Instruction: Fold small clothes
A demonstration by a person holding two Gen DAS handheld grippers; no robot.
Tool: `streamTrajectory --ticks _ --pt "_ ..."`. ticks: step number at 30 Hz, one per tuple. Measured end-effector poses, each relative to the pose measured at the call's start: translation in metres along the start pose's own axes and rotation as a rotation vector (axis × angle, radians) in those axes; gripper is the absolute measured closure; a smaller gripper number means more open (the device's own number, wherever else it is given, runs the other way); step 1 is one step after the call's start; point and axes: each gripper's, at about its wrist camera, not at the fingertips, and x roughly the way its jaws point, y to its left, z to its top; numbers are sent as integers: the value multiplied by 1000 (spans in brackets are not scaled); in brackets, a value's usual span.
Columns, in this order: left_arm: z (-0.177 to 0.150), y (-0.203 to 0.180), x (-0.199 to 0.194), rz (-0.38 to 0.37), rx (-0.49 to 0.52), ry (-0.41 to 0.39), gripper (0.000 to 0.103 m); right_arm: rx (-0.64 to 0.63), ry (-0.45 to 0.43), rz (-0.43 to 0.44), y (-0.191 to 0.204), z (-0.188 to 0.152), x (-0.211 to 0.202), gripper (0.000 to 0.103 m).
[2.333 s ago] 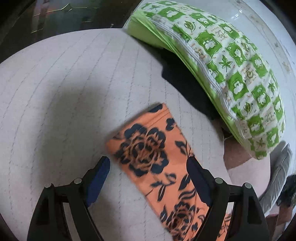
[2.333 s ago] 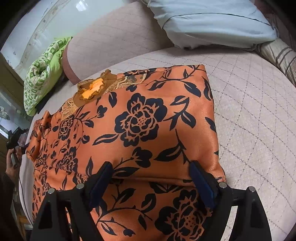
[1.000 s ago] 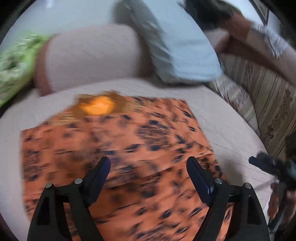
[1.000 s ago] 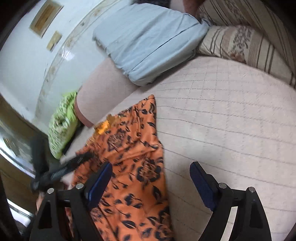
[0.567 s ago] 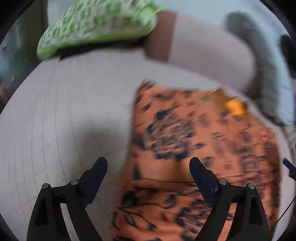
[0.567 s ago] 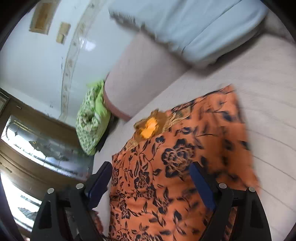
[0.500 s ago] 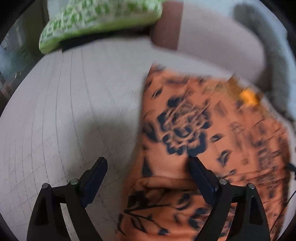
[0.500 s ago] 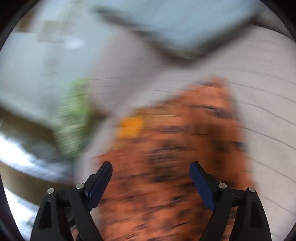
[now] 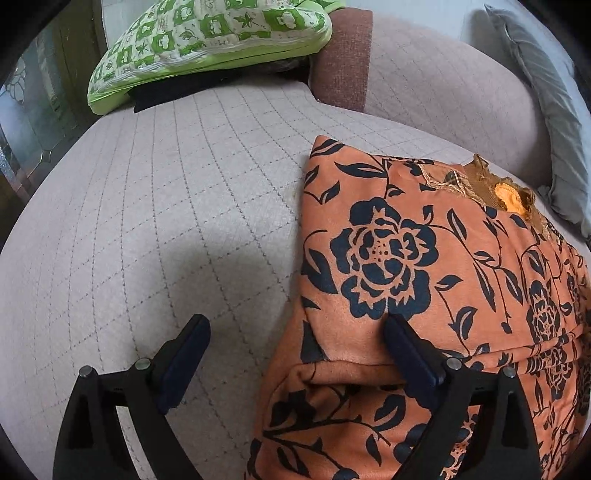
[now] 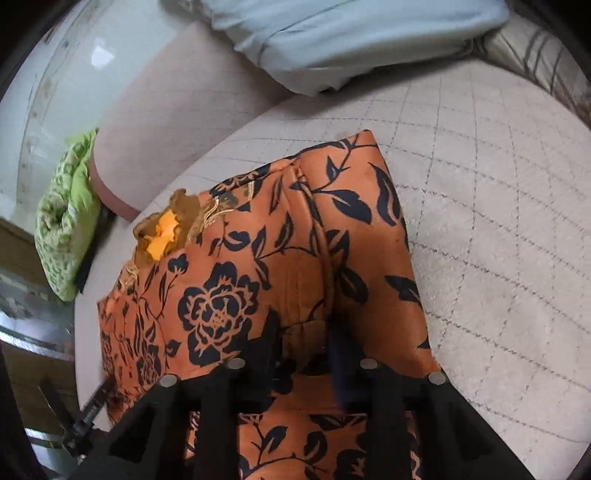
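An orange garment with black flowers lies folded on a quilted beige sofa seat; its gold-trimmed neckline points to the backrest. My left gripper is open at the garment's near left corner, right finger over the cloth, left finger over bare seat. In the right wrist view the garment bunches into a ridge between the fingers. My right gripper is shut on that ridge at the near edge.
A green patterned cushion lies on a dark cloth at the seat's far left. A pale blue pillow leans on the backrest, with a striped cushion beside it. The left gripper shows at lower left.
My right gripper has closed on the garment's near edge, pinching the fabric into a ridge. My left gripper has settled at the garment's left corner, still open.
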Motion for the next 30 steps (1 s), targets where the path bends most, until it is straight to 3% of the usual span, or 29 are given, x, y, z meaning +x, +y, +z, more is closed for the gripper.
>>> streamTrajectory --ticks 5,7,9,10,12,13,16,17,18,20,22,23,26,30 --pt "2 -2 -2 14 13 3 6 -114 -80 -118 27 -9 -26 82" --pt "4 0 -4 18 10 16 6 -108 -14 -160 21 -16 -3 81" --pt "7 1 -13 40 9 7 7 -95 4 -146 14 -18 8 78" --pt "8 1 -20 41 10 -18 7 -104 -10 -140 17 -18 4 73" --pt "10 1 -32 34 14 -79 7 -118 -56 -162 24 -19 -10 46" --pt "10 -1 -34 32 18 -89 7 -121 -118 -181 29 -20 -25 41" --pt "9 -13 -12 93 82 -25 7 -106 -227 -127 39 -19 -53 41" --pt "6 -16 -1 115 105 6 6 -110 -258 -81 46 -19 -59 41" --pt "4 -15 -1 114 101 -21 6 -132 -270 14 55 -19 -60 41" --pt "4 -15 -5 121 102 -33 6 -139 -185 144 65 -17 -42 39" --pt "4 -14 -14 117 100 -25 6 -116 -41 115 55 -16 0 37" --pt "3 -13 -21 106 105 -21 6 -54 62 49 41 -19 29 44" --pt "-5 -13 -52 112 121 -86 6 -33 -49 69 45 -27 1 40" --pt "-19 -6 -94 83 106 -123 6 -173 -163 36 73 -51 -57 39"
